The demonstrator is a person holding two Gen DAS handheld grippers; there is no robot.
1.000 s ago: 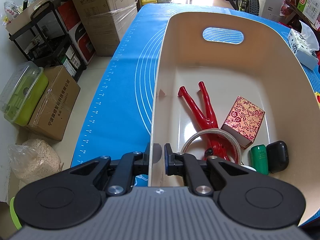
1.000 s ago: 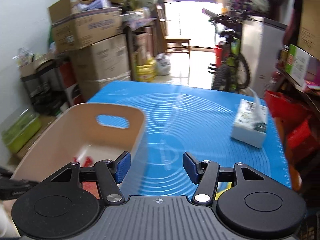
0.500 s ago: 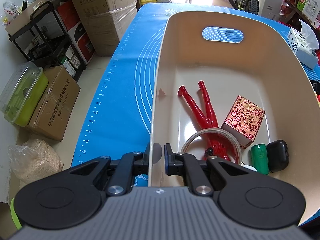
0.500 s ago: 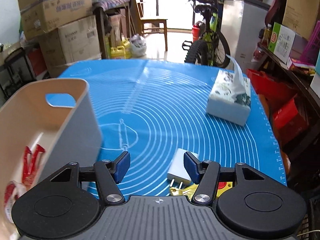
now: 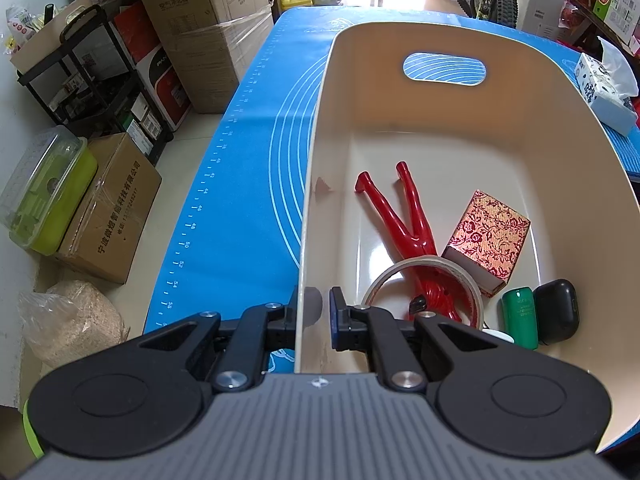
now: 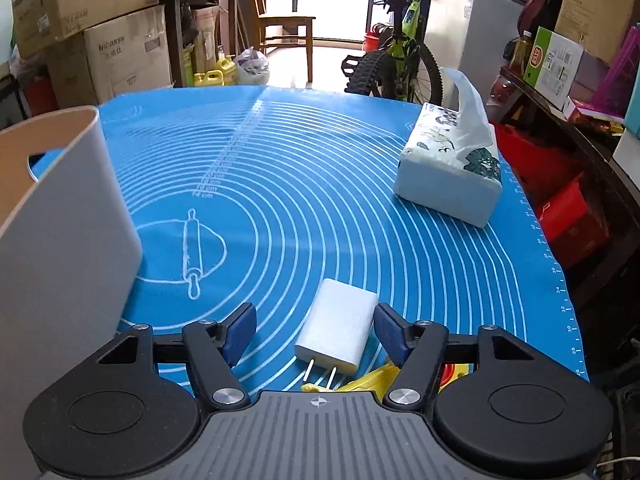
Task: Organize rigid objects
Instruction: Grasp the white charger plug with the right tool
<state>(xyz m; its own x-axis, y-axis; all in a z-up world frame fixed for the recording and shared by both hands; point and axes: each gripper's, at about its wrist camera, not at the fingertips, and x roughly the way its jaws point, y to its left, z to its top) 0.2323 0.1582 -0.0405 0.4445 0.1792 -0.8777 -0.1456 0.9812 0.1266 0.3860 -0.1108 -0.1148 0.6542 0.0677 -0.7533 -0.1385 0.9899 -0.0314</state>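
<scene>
Open blue mat (image 6: pixel 320 184) stretches btwn bin wall (image 6: pixel 68 216) at left and tissue pack (image 6: pixel 452 176) at right; white charger (image 6: pixel 340 326) lies in the near lane.

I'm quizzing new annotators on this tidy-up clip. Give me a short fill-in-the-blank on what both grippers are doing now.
1. The left gripper is shut on the rim of the beige ____.
2. Between the opening jaws of the right gripper lies a white ____, which neither pad presses.
3. The tissue pack sits on the ____ mat.
4. The long tool in the bin under the tape roll is coloured ____.

Missing words: bin; charger plug; blue; red
</scene>
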